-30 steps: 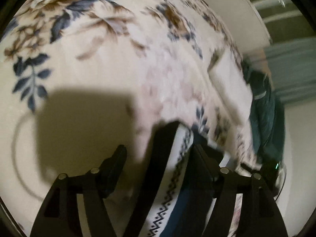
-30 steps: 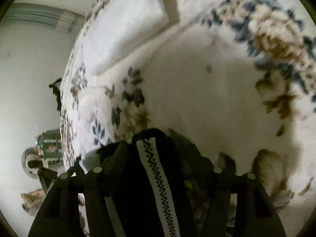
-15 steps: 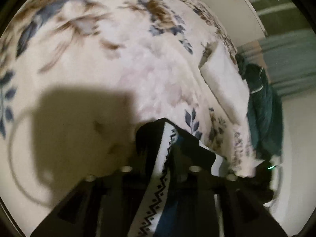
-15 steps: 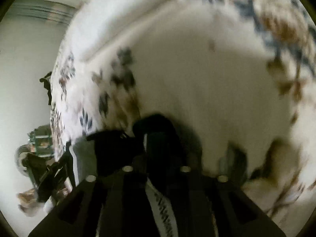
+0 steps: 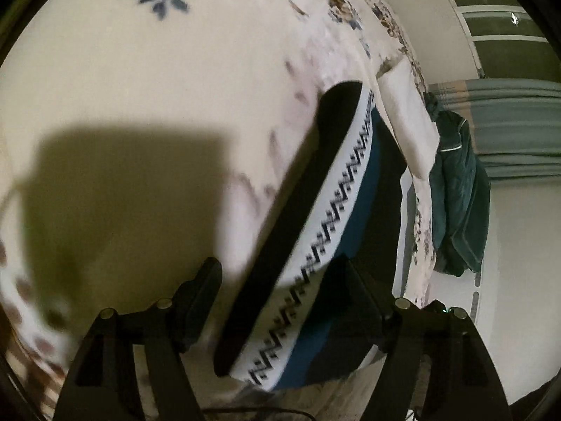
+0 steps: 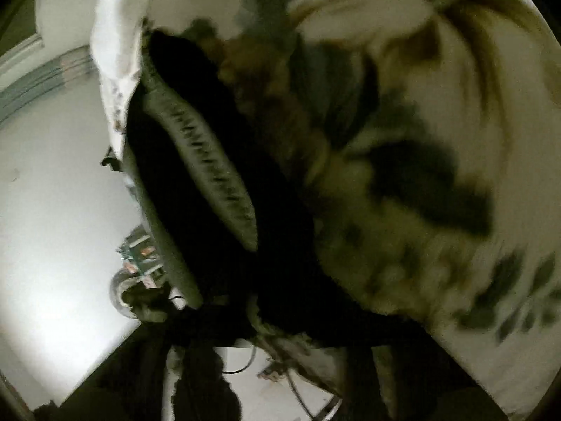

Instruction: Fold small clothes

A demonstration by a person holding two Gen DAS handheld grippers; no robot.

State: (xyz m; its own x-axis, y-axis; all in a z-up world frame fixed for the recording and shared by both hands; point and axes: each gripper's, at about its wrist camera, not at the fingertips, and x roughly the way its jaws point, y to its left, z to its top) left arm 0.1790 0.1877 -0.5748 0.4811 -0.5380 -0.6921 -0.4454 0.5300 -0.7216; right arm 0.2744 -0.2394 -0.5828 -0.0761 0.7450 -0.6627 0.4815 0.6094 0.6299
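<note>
A small black and blue garment (image 5: 336, 217) with a white zigzag waistband lies stretched on the floral bed cover (image 5: 175, 87). My left gripper (image 5: 280, 298) straddles its near end. The jaws are opening; the left pad stands apart from the cloth and the right one is against its blue edge. The right wrist view is dark and blurred. There the same garment (image 6: 210, 161) runs taut from the bed cover (image 6: 438, 70) down to my right gripper (image 6: 238, 322), whose jaws are closing with the dark cloth pinched between them.
A white pillow (image 5: 410, 122) lies at the bed's far edge, with a teal garment (image 5: 455, 203) hanging beyond it and grey curtains (image 5: 508, 122) behind. In the right wrist view, floor clutter (image 6: 140, 256) sits past the bed's edge.
The left jaws closed around the waistband, then spread again, and the garment now lies drawn out longer. The right gripper rolled, moved toward the bed's edge and narrowed onto the dark cloth.
</note>
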